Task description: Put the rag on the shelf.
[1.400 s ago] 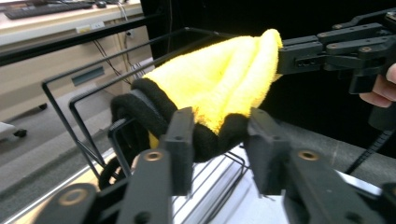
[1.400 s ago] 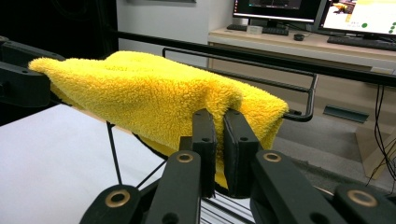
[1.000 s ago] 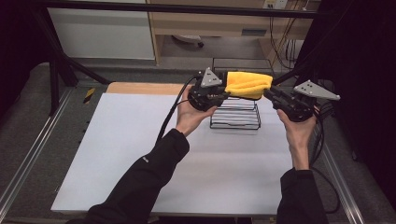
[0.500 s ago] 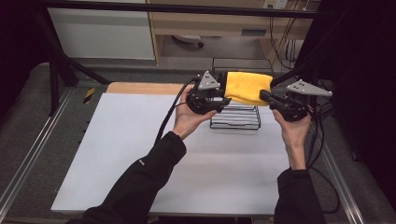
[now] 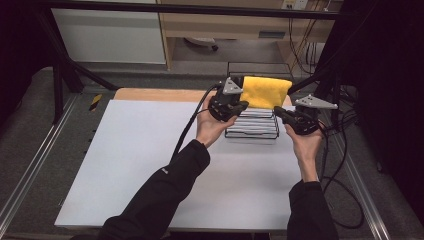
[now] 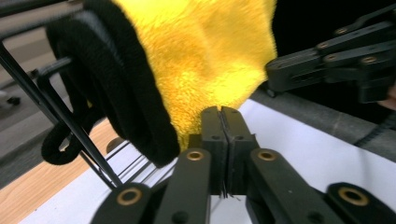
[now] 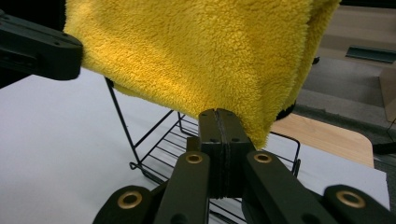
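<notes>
A yellow fleece cloth (image 5: 265,92) with a thick black hem (image 6: 116,84) hangs over the top of a black wire rack (image 5: 252,127) at the far side of the table. My left gripper (image 5: 244,104) is at the cloth's left end. Its jaws have just been closing and now stand pad to pad with nothing between them, their tips (image 6: 222,112) just under the cloth (image 6: 210,51). My right gripper (image 5: 276,111) is shut too, its tips (image 7: 218,114) just below the cloth's lower edge (image 7: 201,51), over the rack's wires (image 7: 154,154).
The rack stands on a white tabletop (image 5: 125,165) with a wooden strip (image 5: 150,95) along its far edge. Cables (image 5: 345,165) trail down the right side. Metal rails run along both sides, with a cabinet behind.
The cloth, held up between both grippers a second ago, now hangs on the rack. Both hands have come down a little, and both grippers have let go and closed.
</notes>
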Available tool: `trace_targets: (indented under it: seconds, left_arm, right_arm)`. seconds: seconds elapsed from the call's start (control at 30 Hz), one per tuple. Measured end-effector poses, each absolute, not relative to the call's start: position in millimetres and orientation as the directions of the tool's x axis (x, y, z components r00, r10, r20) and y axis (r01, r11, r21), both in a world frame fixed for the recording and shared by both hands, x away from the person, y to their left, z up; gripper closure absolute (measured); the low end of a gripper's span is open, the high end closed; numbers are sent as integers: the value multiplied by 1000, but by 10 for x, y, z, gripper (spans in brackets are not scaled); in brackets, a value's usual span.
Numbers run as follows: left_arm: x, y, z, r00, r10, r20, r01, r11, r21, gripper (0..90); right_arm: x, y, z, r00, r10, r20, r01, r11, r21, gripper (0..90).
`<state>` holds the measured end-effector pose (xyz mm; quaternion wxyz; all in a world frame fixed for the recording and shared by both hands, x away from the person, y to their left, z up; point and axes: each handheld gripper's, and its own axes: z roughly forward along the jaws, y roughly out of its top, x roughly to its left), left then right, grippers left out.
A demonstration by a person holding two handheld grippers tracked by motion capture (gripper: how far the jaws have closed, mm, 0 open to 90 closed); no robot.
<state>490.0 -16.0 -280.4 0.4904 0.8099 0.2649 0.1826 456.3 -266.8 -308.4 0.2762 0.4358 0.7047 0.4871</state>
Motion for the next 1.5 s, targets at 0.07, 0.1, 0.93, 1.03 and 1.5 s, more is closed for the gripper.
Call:
trace_targets:
  seconds: [0.07,0.1,0.93,1.03,1.5]
  left_arm:
    - [4954,-162,-2842,783,621,31,260,-373,891,897]
    - [4976,-160,-2857,780,626,29,264,-371,890,897]
    - [4578,565,-3067,807,591,6,292,-407,866,438]
    - [4525,719,-3170,803,596,-8,310,-407,859,362]
    - [4213,1600,-3599,744,667,-48,384,-368,846,101]
  right_arm:
    - [4594,-2670,-3098,-461,887,35,347,144,927,890]
    - [4606,-2668,-3104,-457,889,36,345,140,928,888]
    - [4176,-2621,-3014,-526,847,83,329,112,938,340]
    - [4140,-2595,-3065,-531,842,91,341,115,933,270]
    - [3988,-2428,-3382,-572,813,110,392,153,907,62]
